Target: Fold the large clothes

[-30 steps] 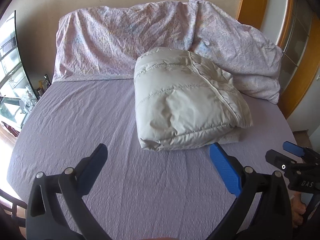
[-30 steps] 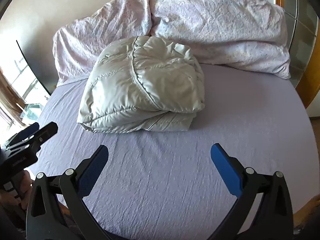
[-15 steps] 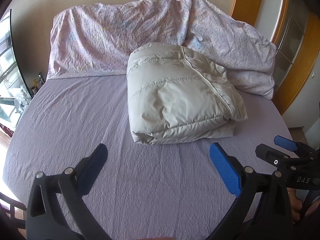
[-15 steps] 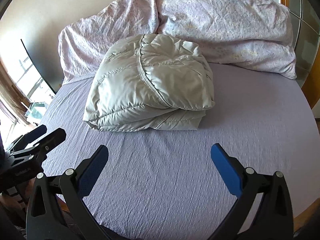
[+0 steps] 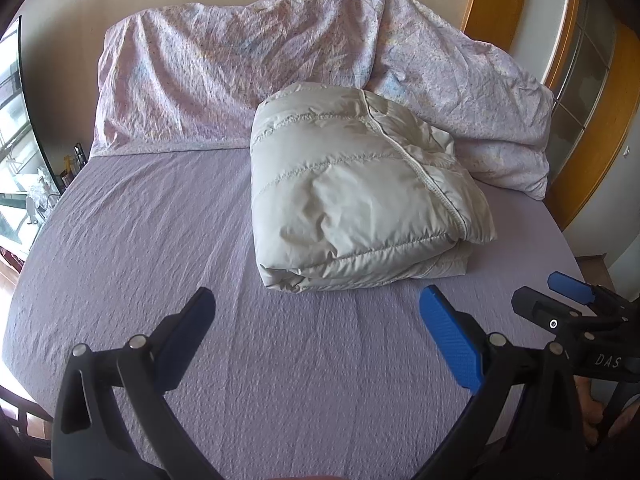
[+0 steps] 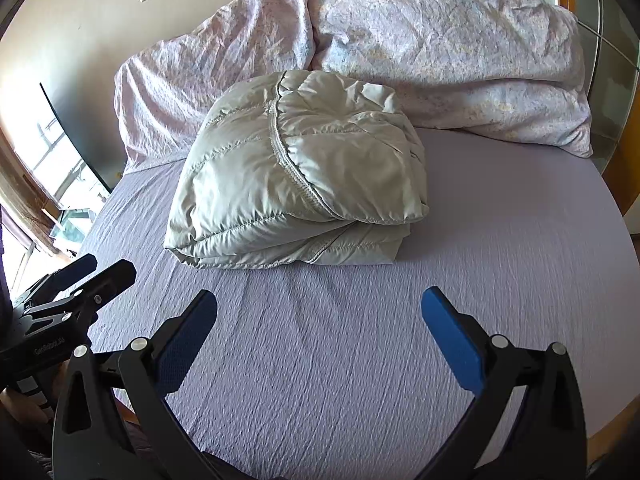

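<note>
Both tools are hanging over the near part of the bed, empty. The left tool [image 5: 316, 322] is showing its jaws spread wide, nothing between them; the right tool [image 6: 318, 322] is the same, spread and holding nothing. Each one is showing at the edge of the other's view, low and well short of the jacket.

The jacket [image 5: 356, 200] is sitting on the bed [image 5: 140, 240] as a thick folded bundle, mid-bed, its far side touching or just beside the pillows [image 5: 248, 72]. A zipper seam is running across the top; stacked layers are showing at the near edge [image 6: 288, 252].

Judging by the look: puffy quilted shell, likely light, soft and springy, so the folds are probably wanting to puff open. The fabric is looking smooth and slick, so a shallow pinch may slip. Best hold is likely the layered near edge or a bottom corner, biting through several layers at once, or along the stitched seam where the fill is thinner. The fold is looking about done.
</note>
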